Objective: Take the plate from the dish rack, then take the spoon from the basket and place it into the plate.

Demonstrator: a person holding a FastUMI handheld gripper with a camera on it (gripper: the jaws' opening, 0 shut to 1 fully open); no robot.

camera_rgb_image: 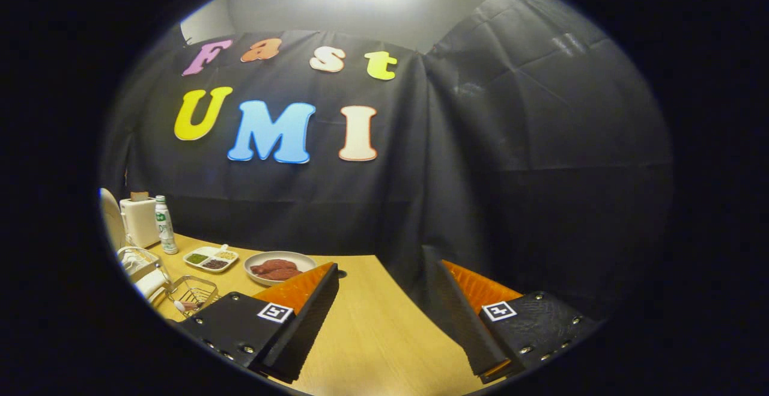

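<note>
My gripper [384, 276] is open above the wooden table [372, 336], its two black and orange fingers spread wide with nothing between them. Far off to the left of the left finger stands a white dish rack [139, 267] with a white plate [110, 219] upright in it. A small wire basket [193, 292] sits just beside the left finger, with the pale handle of a spoon [183, 306] showing in it. The rack is partly cut off.
A bowl of reddish meat [279, 267] lies just beyond the left finger. Behind it are a divided white tray of condiments [210, 258], a white and green bottle [164, 225] and a white toaster [139, 220]. Black cloth walls close the table's far side and right.
</note>
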